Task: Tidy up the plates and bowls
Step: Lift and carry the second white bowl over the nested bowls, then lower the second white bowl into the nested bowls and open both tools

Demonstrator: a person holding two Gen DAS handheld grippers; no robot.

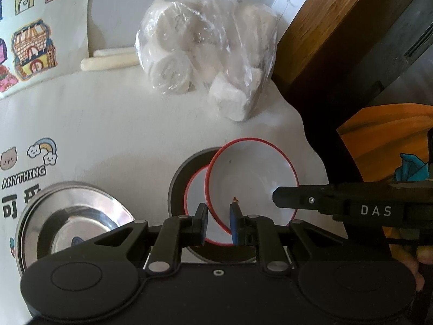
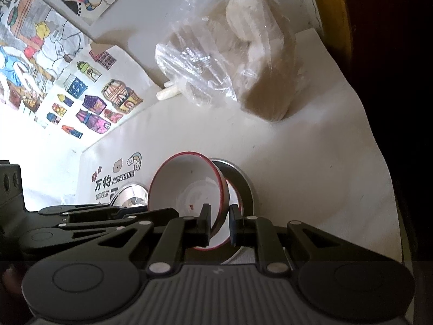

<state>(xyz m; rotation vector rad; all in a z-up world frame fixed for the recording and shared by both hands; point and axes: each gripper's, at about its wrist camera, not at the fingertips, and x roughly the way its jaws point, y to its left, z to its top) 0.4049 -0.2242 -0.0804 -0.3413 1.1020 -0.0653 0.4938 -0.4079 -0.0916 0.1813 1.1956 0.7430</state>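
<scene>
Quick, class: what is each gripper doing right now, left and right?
Left gripper: shut on the rim of the red-rimmed bowl.
Right gripper: shut on the same bowl's rim.

Setting: a home, most likely a kitchen or dining corner. Indicators: a white table cover (image 1: 113,124) printed with cartoon stickers, children's-style house drawings (image 2: 89,100) on the wall, a clear bag of white steamed buns (image 1: 205,51) on the table, steel dishes (image 1: 73,222), and a wooden door frame (image 1: 319,27) alongside.

White tabletop (image 1: 113,113), cartoon-stickered wall (image 2: 81,86) (bright daylight), wooden frame (image 1: 319,27).
</scene>
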